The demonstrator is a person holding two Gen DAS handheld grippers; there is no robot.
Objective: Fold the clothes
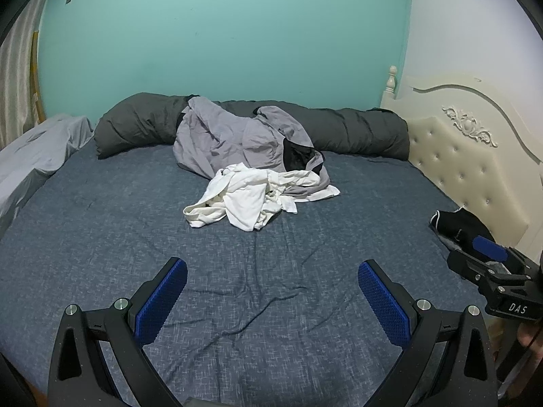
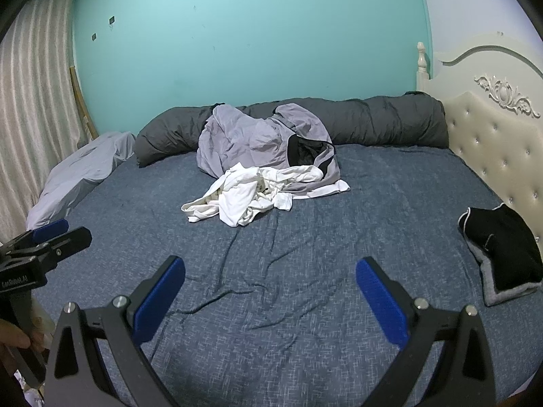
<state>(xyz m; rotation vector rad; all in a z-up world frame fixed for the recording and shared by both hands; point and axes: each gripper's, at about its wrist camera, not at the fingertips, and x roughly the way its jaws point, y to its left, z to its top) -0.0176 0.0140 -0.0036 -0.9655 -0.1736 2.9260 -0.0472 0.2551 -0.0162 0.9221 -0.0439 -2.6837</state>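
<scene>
A crumpled white garment (image 1: 244, 200) lies mid-bed on the blue sheet (image 1: 271, 288), touching a rumpled grey jacket (image 1: 237, 139) behind it. A black-and-grey garment (image 2: 502, 257) lies folded flat near the headboard (image 2: 492, 142). The left gripper (image 1: 271, 298) and right gripper (image 2: 269, 298) are held above the sheet, jaws spread and empty. The fabrics are judged light, limp and non-fragile; a hem or shoulder edge is the recommended pinch point.

The right gripper (image 2: 270, 273) hangs wide apart over the blue bedsheet (image 2: 305, 322). White clothes (image 2: 244, 196) lie crumpled against a grey jacket (image 2: 258, 142); a folded black garment (image 2: 502, 257) sits by the headboard (image 2: 492, 142).
</scene>
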